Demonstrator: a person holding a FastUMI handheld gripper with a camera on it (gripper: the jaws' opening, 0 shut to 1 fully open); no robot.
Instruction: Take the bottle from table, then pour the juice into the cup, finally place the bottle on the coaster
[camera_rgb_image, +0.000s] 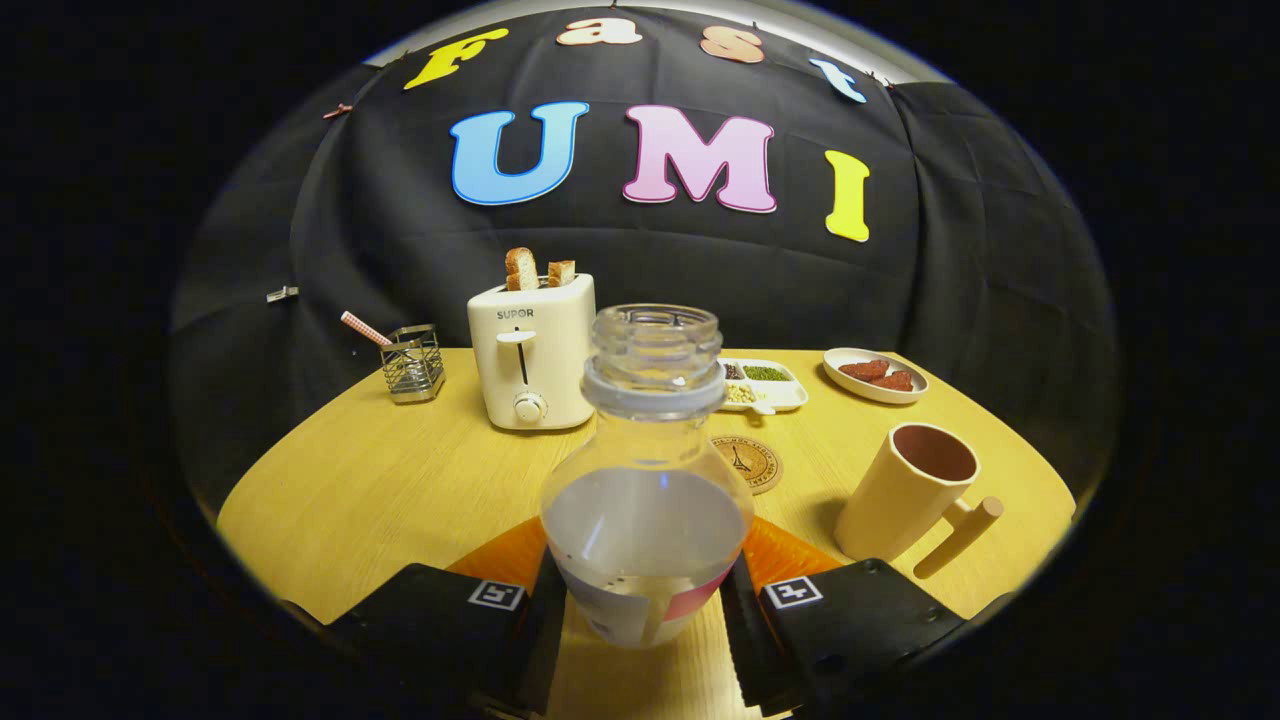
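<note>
A clear bottle with no cap and pale liquid in its lower half stands upright between my fingers. My gripper is shut on the bottle, both black fingers pressing its lower body. A round wooden coaster lies on the table just beyond the bottle, partly hidden by it. A cream cup with a wooden handle stands to the right of the fingers, tilted in the fisheye, its brown inside visible.
A cream toaster with two toast slices stands beyond to the left. A wire holder sits further left. A divided snack tray and a small plate with red pieces lie at the back right on the wooden table.
</note>
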